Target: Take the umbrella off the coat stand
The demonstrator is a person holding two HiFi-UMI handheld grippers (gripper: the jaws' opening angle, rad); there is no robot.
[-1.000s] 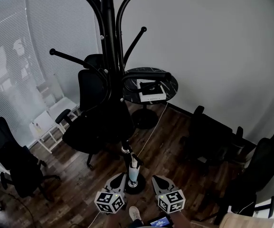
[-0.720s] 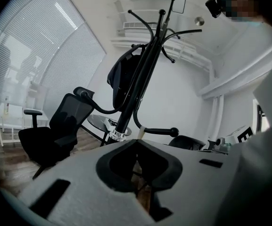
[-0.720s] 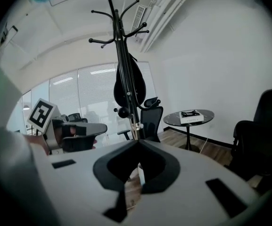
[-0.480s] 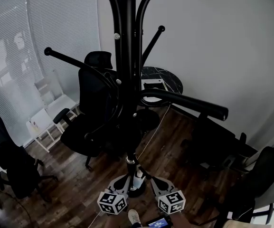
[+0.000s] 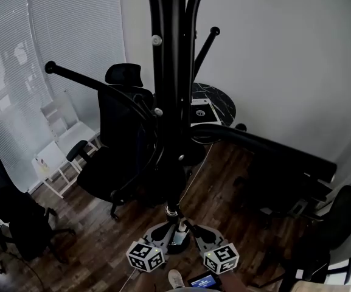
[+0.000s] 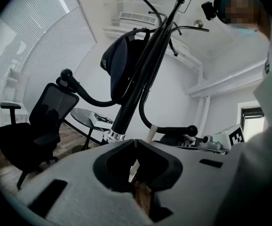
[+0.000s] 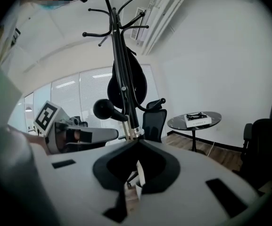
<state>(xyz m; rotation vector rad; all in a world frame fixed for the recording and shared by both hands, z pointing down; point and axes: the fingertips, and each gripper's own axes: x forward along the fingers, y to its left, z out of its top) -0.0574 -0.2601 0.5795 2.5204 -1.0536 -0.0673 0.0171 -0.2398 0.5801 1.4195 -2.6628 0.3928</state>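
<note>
over the last second the head view had closed in on the coat stand (image 5: 174, 102): its pole slid from left of middle to the middle and grew thicker, and one lower arm (image 5: 266, 145) now swept across the right, hiding part of the round table (image 5: 224, 105). both tongs stayed low at the bottom edge. i took it that the person had stepped up to the stand and the reach had not begun.

the left gripper (image 6: 135, 142) had its jaw tips pressed together with nothing between them; the right gripper (image 7: 136, 144) was the same, closed and empty. a pale stick showed through the hollow behind each pair of tips, but beyond them, not gripped.

the umbrella (image 5: 176, 219), as far as i could judge, still hung on the stand: a slim dark length close along the pole, ending low in a silver collar and pale tip just above the base.

no brand or word could be read: print on the box (image 5: 201, 111) on the table was too small, the cubes (image 5: 145, 257) bore only square markers, and a lit screen (image 5: 202, 281) at the bottom edge was unreadable
</note>
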